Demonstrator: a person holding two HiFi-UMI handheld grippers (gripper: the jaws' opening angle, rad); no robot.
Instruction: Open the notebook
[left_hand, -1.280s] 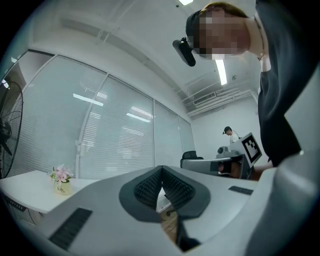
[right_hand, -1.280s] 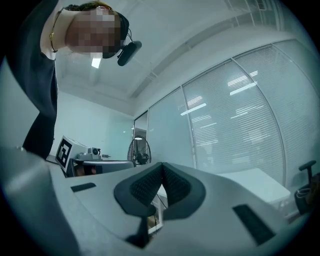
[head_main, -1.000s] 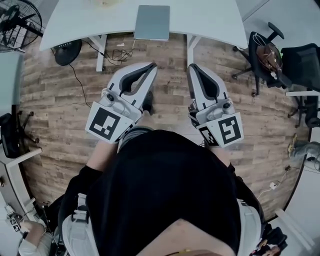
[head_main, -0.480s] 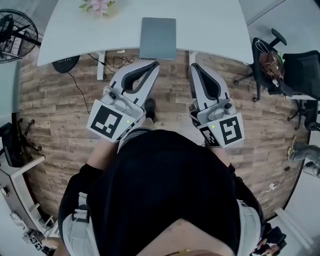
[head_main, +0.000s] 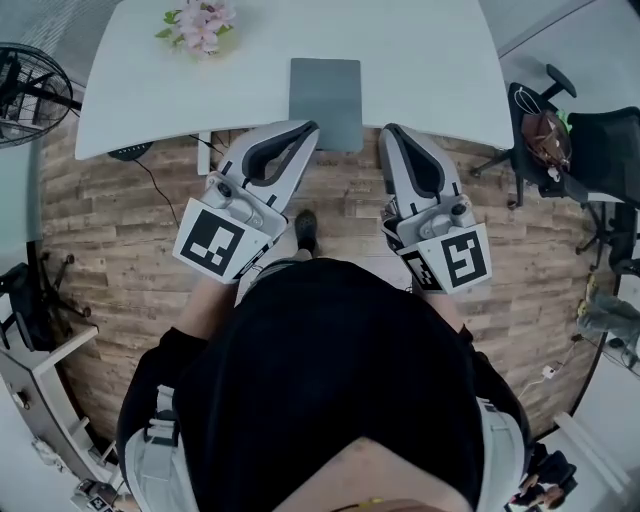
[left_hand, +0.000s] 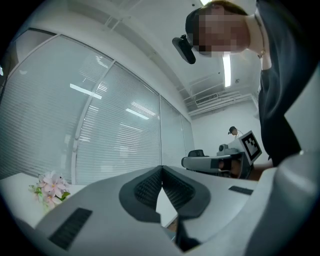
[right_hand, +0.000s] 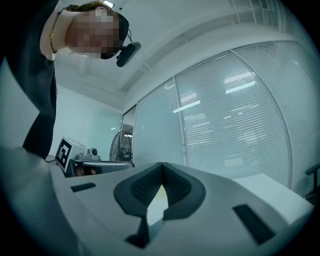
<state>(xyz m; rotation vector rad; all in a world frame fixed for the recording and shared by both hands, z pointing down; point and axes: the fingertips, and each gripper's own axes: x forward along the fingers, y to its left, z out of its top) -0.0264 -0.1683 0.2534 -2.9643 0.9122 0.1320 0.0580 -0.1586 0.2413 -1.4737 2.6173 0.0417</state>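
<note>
at the near edge of the white table (head_main: 430, 60) the grey notebook (head_main: 325, 90) lies closed and flat, seeming to overhang the rim a little. the left gripper (head_main: 311, 128) and right gripper (head_main: 388, 131) hang short of it over the floor, each with fingers pressed together and nothing between them. with tips shut like that, a nudge at the cover could slide the whole notebook across the smooth top instead of lifting it. pink flowers (head_main: 200, 24) sit well apart. wood-plank floor (head_main: 120, 250), a fan (head_main: 30, 85), office chairs (head_main: 560, 130) and blinds (left_hand: 115, 125) surround the table.
</note>
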